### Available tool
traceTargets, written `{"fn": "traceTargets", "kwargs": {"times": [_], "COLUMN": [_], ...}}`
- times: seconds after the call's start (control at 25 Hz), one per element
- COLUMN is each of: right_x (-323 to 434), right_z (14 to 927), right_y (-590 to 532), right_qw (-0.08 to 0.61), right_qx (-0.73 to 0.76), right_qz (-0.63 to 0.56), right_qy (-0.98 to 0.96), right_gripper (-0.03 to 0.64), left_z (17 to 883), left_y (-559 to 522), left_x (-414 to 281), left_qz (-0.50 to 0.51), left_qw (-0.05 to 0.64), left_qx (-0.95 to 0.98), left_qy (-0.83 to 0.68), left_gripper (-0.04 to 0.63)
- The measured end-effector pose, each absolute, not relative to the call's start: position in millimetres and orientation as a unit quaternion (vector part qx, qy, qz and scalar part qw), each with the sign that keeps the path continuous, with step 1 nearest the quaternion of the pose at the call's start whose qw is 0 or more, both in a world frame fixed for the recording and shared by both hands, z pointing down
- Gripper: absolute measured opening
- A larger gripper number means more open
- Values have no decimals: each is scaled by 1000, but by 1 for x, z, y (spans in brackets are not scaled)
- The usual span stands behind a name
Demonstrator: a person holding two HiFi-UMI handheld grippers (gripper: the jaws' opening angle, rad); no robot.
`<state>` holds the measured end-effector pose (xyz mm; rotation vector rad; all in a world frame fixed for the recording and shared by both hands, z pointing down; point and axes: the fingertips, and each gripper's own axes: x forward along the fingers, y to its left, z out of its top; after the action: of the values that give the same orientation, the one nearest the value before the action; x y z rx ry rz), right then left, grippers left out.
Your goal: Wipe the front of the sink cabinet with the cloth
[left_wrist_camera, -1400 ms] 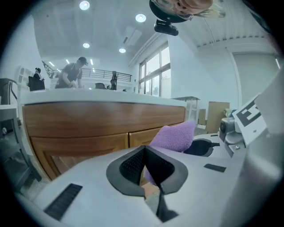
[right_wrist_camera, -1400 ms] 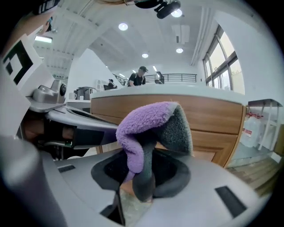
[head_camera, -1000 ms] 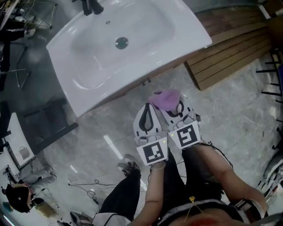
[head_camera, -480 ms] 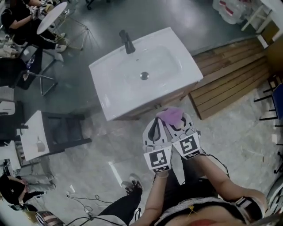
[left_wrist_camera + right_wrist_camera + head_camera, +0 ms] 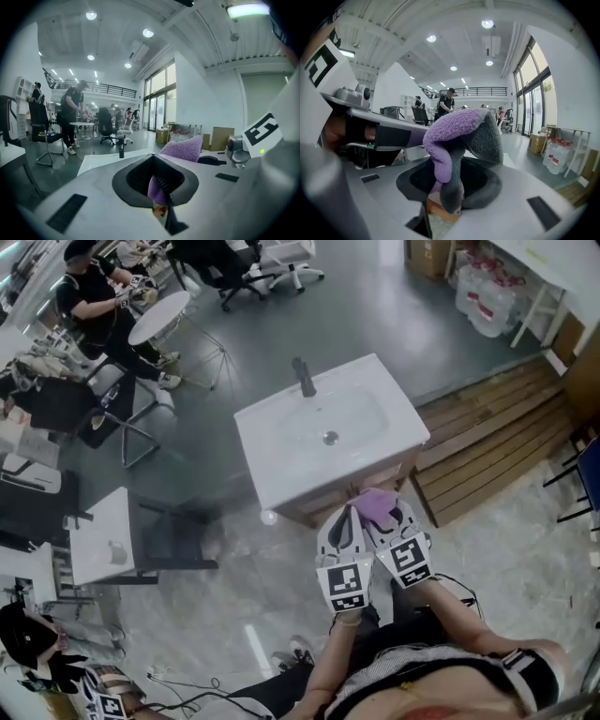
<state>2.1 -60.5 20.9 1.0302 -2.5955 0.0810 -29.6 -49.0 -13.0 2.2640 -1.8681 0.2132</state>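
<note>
Closest in, the left tongs [image 5: 159, 202] are clenched, with a small purple fold of the cloth [image 5: 459, 129] sitting between their tips. Just beside them, the right tongs [image 5: 447, 202] are clamped on the same purple and grey cloth, which bunches up above their jaws. Both pairs hover side by side just in front of the wooden sink cabinet [image 5: 361, 487]. Above it is the white sink [image 5: 272, 474] with a dark faucet [image 5: 303, 377]. Wooden decking [image 5: 487, 442] lies to the right. Farther off, a person [image 5: 89, 296] sits beside a round tabletop [image 5: 159, 317].
</note>
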Motion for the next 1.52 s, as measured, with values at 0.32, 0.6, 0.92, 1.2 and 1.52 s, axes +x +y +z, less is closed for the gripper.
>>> {"fn": "traceTargets", "kwargs": {"times": [0.32,0.6,0.92,1.2,1.52], "right_x": [-5,7,21,19,29], "right_z": [-19,-31,-55,-86,-88], "right_y": [-26,0,-12,-34,-45], "right_qw": [154,142,134,111,110], "right_qx": [377,393,384,376,371], "right_qz": [1,-2,-20,-43,-40], "right_qy": [-913,-908,-913,-919,-921], "right_gripper": [183,183,183,183,183], "left_z": [-57,-68,-79,-100,-103], "left_y": [-14,15,10,-8,-16], "left_x": [-47,-50,-40,-44,-31], "left_qz": [65,64,48,32,27], "left_qw": [59,51,60,42,29], "left_qx": [768,766,752,736,726], "left_qy": [-634,-638,-655,-675,-686], "left_gripper": [0,0,0,0,0]}}
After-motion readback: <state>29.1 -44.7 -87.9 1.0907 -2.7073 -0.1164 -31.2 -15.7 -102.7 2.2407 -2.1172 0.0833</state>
